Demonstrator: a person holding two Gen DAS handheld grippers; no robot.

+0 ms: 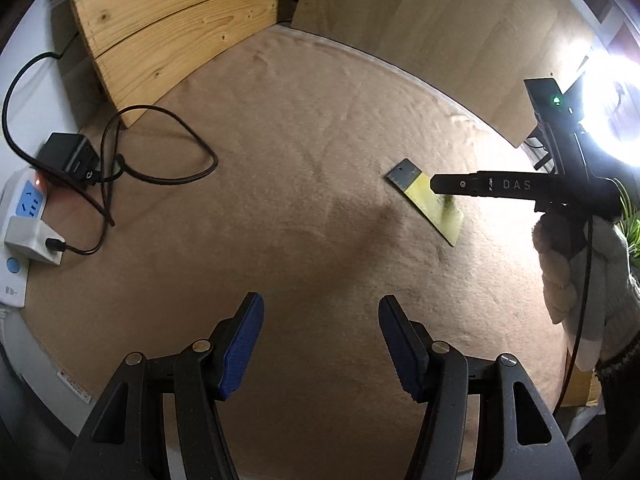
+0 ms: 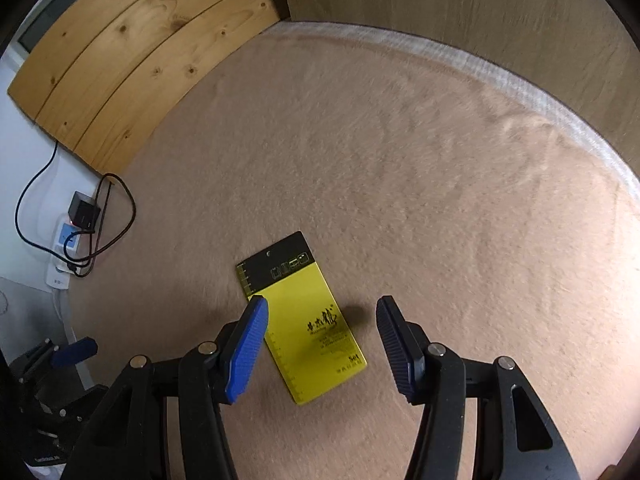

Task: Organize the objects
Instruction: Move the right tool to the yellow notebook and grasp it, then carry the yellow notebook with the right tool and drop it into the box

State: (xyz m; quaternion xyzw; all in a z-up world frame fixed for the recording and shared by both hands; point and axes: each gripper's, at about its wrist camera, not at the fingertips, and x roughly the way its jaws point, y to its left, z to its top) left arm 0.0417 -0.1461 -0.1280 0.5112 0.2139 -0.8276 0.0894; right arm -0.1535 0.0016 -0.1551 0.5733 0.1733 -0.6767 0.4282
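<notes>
The tan carpet (image 2: 400, 168) fills both views. The yellow-and-black card (image 2: 304, 320) lies flat at lower centre of the right wrist view, partly between the fingers of the right gripper (image 2: 322, 346), which is wide open and empty. The left gripper (image 1: 320, 344), lower centre, is likewise open and empty. Judgement: the flat card offers little edge; centre on it, lower squarely, and pinch across the narrow width.

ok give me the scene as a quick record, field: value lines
surface: tan mat
item: yellow packet, flat on the mat
right gripper: open, above the packet, not gripping it
left gripper: open, holds nothing, apart from the packet
back: wood panels
left edge: power strip with black adapter and cables
</notes>
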